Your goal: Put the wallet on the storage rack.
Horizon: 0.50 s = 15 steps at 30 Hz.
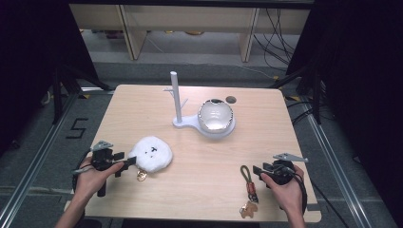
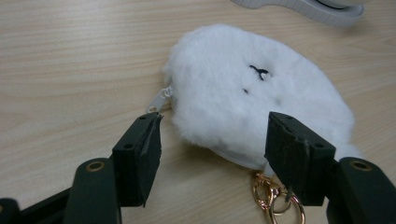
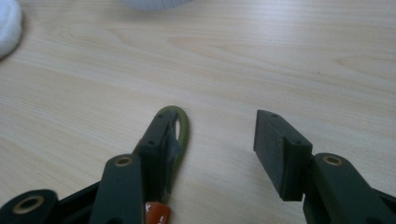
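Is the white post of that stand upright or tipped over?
Upright. The white post rises straight from its base on the table, beside the shiny bowl.

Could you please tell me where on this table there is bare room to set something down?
The table is bare between the white plush pouch and the green strap keychain, and along its left side beside the white stand. It is crowded around the stand's bowl and at each tool.
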### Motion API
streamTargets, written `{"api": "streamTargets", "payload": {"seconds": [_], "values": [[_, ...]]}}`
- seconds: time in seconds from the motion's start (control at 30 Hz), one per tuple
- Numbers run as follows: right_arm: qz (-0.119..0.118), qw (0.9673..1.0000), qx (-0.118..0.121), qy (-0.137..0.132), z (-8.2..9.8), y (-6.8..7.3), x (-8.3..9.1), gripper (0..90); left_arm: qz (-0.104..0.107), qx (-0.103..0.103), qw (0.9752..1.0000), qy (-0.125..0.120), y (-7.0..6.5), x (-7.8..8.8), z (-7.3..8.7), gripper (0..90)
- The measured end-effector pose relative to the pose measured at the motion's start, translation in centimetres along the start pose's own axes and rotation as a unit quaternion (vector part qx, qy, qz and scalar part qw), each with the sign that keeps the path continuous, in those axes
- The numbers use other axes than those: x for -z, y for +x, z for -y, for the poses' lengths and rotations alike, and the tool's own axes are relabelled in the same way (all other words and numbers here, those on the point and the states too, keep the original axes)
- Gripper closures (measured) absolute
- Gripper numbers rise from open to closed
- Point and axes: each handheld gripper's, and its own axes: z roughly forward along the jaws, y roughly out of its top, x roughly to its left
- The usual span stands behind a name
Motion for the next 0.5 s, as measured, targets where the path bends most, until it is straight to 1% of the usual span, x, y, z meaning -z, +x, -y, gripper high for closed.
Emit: {"api": "streamTargets", "payload": {"seconds": [0.03, 0.07, 0.1, 0.13, 0.17, 0.2, 0.23, 0.27, 0.3, 0.33, 0.37, 0.4, 0.43, 0.47, 0.5], "values": [[0.009, 1.0000, 0.000, 0.005, -0.2, 0.0, -0.1, 48.4, 0.001, 0.000, 1.0000, -0.001, -0.1, 0.1, 0.0, 35.6], [0.013, 0.9999, 0.005, 0.005, -0.3, 0.0, -0.2, 48.3, 0.001, 0.002, 1.0000, -0.003, -0.1, 0.1, -0.1, 35.5], [0.020, 0.9997, 0.006, 0.016, -0.5, 0.0, -0.2, 48.3, 0.002, 0.004, 1.0000, -0.003, -0.1, 0.1, -0.2, 35.3], [0.011, 0.9994, -0.003, 0.033, -0.6, 0.0, -0.4, 48.3, 0.002, 0.001, 1.0000, 0.001, -0.1, 0.0, -0.4, 35.3], [-0.002, 0.9987, -0.012, 0.050, -0.8, -0.1, -0.5, 48.5, 0.008, 0.001, 1.0000, 0.004, 0.0, -0.1, -0.6, 35.4], [0.004, 0.9977, -0.024, 0.063, -0.9, 0.1, -0.6, 48.5, 0.008, 0.001, 0.9999, 0.007, 0.0, -0.2, -0.8, 35.4], [0.003, 0.9979, -0.010, 0.064, -1.0, -0.2, -0.8, 47.9, 0.010, 0.003, 0.9999, 0.009, -0.1, -0.3, -1.0, 35.6], [0.013, 0.9974, 0.002, 0.071, -1.2, -0.4, -1.0, 46.8, 0.009, 0.000, 0.9999, 0.009, -0.1, -0.3, -1.2, 35.7], [0.006, 0.9971, -0.005, 0.076, -1.3, -0.4, -1.1, 45.9, 0.007, -0.004, 0.9999, 0.008, -0.2, -0.4, -1.5, 35.7], [0.005, 0.9962, -0.010, 0.087, -1.5, -0.4, -1.0, 45.5, 0.006, -0.004, 0.9999, 0.010, -0.3, -0.4, -1.7, 35.7], [0.011, 0.9954, -0.020, 0.093, -1.6, -0.1, -0.8, 45.2, 0.004, -0.013, 0.9998, 0.016, -0.2, -0.4, -2.0, 35.6], [0.012, 0.9951, -0.024, 0.095, -1.6, -0.1, -0.8, 44.9, 0.003, -0.020, 0.9995, 0.024, -0.1, -0.4, -2.3, 35.5], [0.016, 0.9944, -0.022, 0.102, -1.7, -0.1, -0.8, 44.8, -0.002, -0.023, 0.9993, 0.028, 0.0, -0.6, -2.6, 35.4], [0.005, 0.9941, -0.003, 0.108, -1.7, -0.5, -0.8, 45.0, -0.004, -0.027, 0.9992, 0.031, 0.1, -0.8, -2.9, 35.2], [0.005, 0.9941, -0.003, 0.108, -1.7, -0.5, -0.8, 45.0, -0.004, -0.027, 0.9992, 0.031, 0.1, -0.8, -2.9, 35.2]]}}
